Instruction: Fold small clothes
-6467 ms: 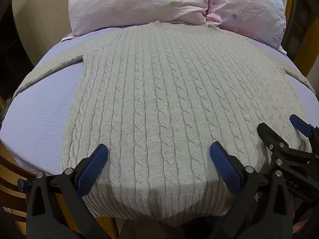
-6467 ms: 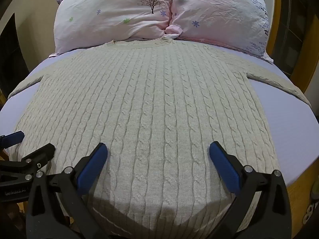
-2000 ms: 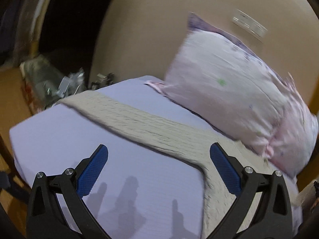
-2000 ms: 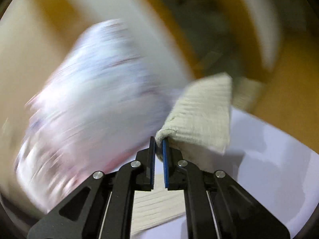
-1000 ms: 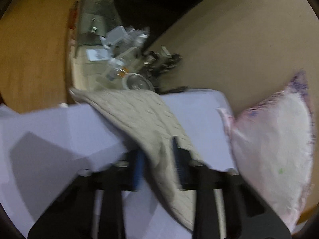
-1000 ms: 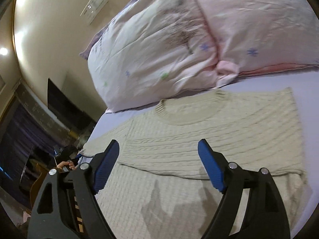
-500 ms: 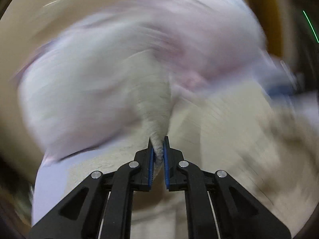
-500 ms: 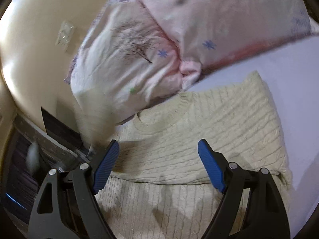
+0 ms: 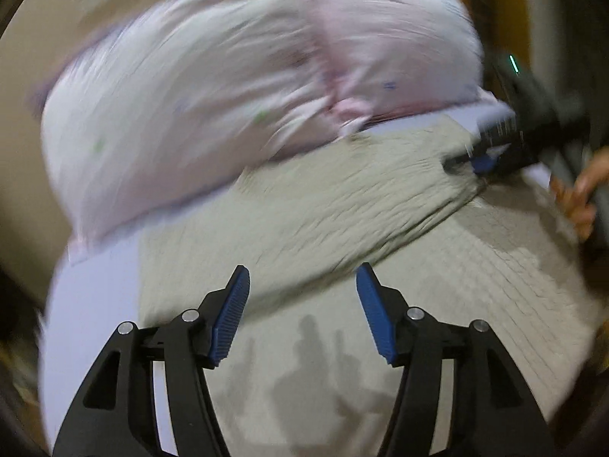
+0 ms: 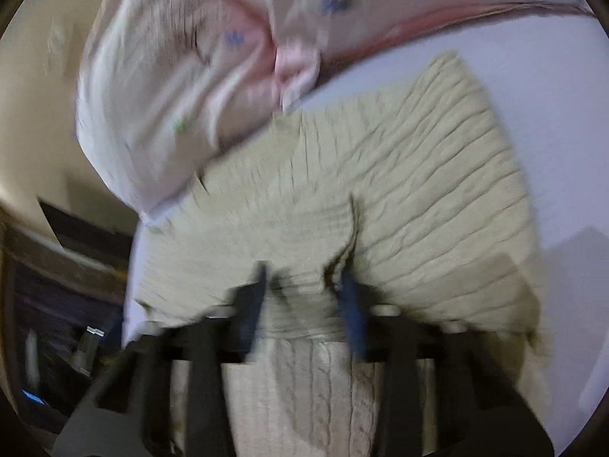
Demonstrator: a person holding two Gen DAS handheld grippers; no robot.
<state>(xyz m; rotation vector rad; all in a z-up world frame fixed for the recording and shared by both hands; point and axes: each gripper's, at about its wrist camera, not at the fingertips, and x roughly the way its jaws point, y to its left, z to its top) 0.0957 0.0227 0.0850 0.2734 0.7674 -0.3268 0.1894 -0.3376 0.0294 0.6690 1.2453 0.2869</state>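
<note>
The left gripper (image 9: 302,308) hangs with fingers spread over the beige sweater (image 9: 342,228), bare sheet (image 9: 95,304) at its left. The right gripper (image 10: 304,301), blurred, straddles a folded sleeve edge, jaws apart; pillows (image 10: 182,57) lie beyond.

- Warm, dim indoor light; both fisheye views are motion-smeared and bend at dark round edges.
- Tool shadows fall on the sweater (image 9: 304,373).
- The right gripper (image 10: 304,297) is heavily blurred.
</note>
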